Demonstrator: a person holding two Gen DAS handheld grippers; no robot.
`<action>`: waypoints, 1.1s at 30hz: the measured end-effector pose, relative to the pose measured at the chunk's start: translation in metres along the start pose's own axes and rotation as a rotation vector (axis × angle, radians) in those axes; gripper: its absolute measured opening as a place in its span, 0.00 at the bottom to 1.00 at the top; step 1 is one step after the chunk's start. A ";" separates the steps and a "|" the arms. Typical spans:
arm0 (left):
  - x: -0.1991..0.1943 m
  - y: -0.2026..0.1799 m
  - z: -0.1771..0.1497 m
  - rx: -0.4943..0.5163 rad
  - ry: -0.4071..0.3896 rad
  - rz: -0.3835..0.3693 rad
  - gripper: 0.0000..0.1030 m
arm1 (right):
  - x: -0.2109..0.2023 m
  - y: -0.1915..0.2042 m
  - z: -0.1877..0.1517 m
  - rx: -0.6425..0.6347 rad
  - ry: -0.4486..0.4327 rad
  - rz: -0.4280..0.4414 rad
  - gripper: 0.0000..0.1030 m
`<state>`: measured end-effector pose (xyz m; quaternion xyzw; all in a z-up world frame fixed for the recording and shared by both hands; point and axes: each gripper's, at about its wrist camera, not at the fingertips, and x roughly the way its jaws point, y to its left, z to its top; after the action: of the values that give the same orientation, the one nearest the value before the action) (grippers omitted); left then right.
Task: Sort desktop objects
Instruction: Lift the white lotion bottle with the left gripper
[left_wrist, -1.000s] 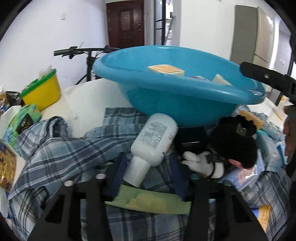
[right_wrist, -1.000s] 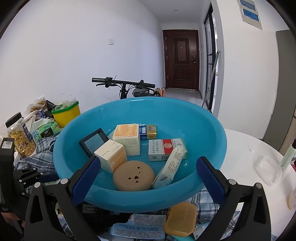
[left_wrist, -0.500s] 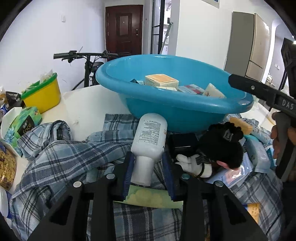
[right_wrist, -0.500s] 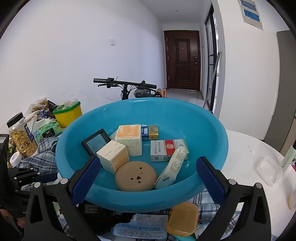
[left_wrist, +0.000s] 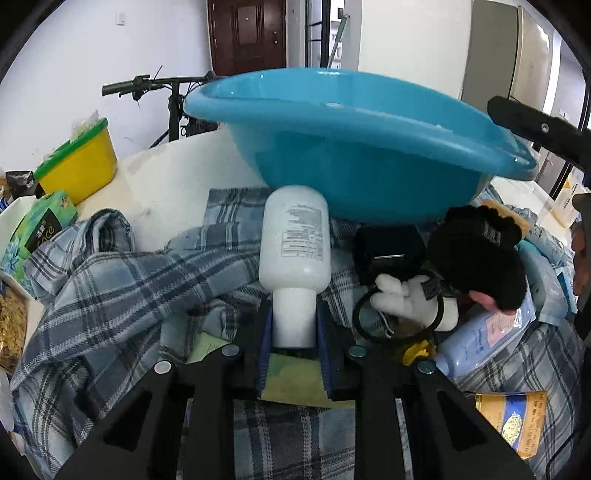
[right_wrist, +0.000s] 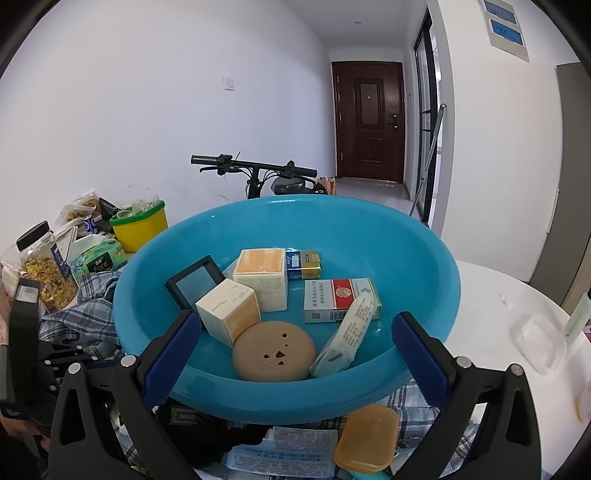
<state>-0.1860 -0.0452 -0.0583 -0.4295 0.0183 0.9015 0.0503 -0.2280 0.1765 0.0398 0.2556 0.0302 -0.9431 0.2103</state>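
A white lotion bottle (left_wrist: 294, 243) lies on a blue plaid shirt (left_wrist: 110, 280), cap end toward me. My left gripper (left_wrist: 294, 332) is shut on the bottle's white cap, its blue pads on both sides. A big blue basin (left_wrist: 351, 147) stands just behind the bottle. In the right wrist view my right gripper (right_wrist: 295, 343) is open and empty, held over the basin's near rim (right_wrist: 258, 402). Inside the basin lie two cream boxes (right_wrist: 227, 308), a cigarette pack (right_wrist: 340, 299), a tan round disc (right_wrist: 275, 350), a black frame (right_wrist: 194, 282) and a white tube (right_wrist: 347, 336).
A black plush toy with white gloves (left_wrist: 476, 269) and a black box (left_wrist: 388, 251) lie right of the bottle. A yellow tub with green lid (left_wrist: 79, 162) and a green tissue pack (left_wrist: 38, 229) stand left. An orange soap case (right_wrist: 365, 439) lies below the basin. A bicycle (right_wrist: 255, 173) stands behind.
My left gripper has closed further on the bottle's cap and the bottle now points straight away. The left view dropped lower, hiding the basin's contents. My right gripper stayed open over the basin.
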 end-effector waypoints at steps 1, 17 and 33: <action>0.000 0.000 -0.001 -0.003 -0.002 -0.005 0.23 | -0.001 0.001 0.000 -0.002 -0.002 0.001 1.00; -0.036 0.005 0.007 -0.017 -0.103 -0.063 0.23 | -0.039 -0.001 0.015 -0.009 0.031 0.073 1.00; -0.072 0.012 0.004 -0.019 -0.153 -0.057 0.23 | -0.075 -0.014 -0.071 -0.074 0.239 0.065 1.00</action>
<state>-0.1453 -0.0624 0.0006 -0.3601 -0.0065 0.9300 0.0731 -0.1420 0.2290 0.0144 0.3590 0.0814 -0.8970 0.2447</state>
